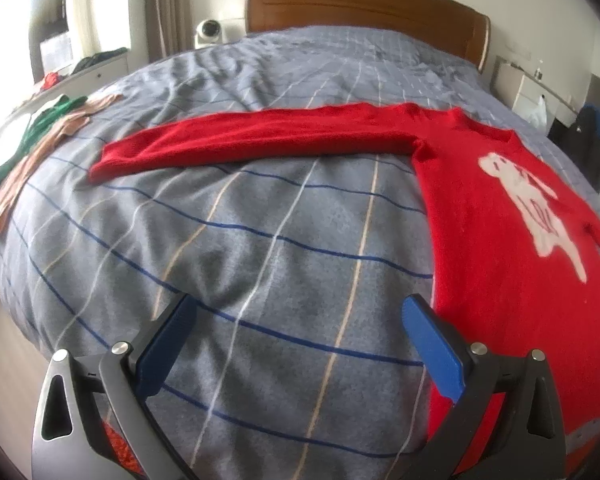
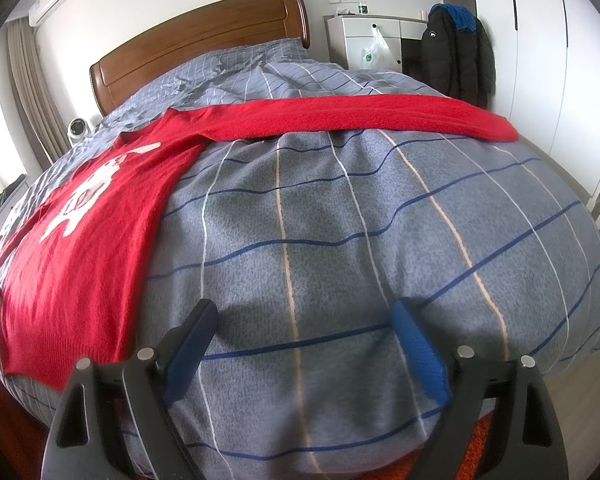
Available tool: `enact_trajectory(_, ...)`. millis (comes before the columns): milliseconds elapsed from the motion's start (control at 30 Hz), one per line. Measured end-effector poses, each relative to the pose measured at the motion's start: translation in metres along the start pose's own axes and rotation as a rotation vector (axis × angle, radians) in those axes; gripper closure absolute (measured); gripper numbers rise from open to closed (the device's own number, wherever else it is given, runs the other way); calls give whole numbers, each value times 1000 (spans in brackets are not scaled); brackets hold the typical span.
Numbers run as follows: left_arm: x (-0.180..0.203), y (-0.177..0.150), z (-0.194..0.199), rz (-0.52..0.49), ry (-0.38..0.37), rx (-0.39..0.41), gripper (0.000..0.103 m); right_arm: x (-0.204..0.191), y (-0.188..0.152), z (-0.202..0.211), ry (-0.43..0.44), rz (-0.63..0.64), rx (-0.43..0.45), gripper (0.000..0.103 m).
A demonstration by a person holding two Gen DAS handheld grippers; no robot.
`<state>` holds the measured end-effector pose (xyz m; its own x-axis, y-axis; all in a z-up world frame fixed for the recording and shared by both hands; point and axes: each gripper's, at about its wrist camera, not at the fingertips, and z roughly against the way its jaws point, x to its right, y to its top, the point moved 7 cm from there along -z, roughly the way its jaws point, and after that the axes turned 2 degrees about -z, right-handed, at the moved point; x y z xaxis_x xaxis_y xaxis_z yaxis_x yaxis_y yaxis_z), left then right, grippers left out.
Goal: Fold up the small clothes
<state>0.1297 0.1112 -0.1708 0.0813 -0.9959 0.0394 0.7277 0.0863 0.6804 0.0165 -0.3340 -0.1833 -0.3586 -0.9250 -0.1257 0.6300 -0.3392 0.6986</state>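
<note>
A red sweater (image 1: 500,216) with a white figure on its front lies flat on the grey checked bed cover (image 1: 260,240). One sleeve (image 1: 240,144) stretches out to the left in the left wrist view. The sweater also shows in the right wrist view (image 2: 84,248), with its other sleeve (image 2: 360,116) stretched to the right. My left gripper (image 1: 300,312) is open and empty, just left of the sweater's hem. My right gripper (image 2: 304,320) is open and empty over bare cover, right of the hem.
Green and beige clothes (image 1: 32,140) lie at the bed's left edge. A wooden headboard (image 1: 364,4) stands at the far end. A white nightstand (image 2: 372,40) and a dark jacket (image 2: 456,52) stand at the right, by white wardrobe doors (image 2: 540,60).
</note>
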Motion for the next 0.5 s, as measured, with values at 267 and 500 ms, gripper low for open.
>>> enact_trajectory(267, -5, 3, 4, 11, 14, 23, 1, 0, 0, 0, -1, 2, -1, 14)
enact_trajectory(500, -7, 4, 7, 17, 23, 36, 1, -1, 0, 0, -1, 2, -1, 14)
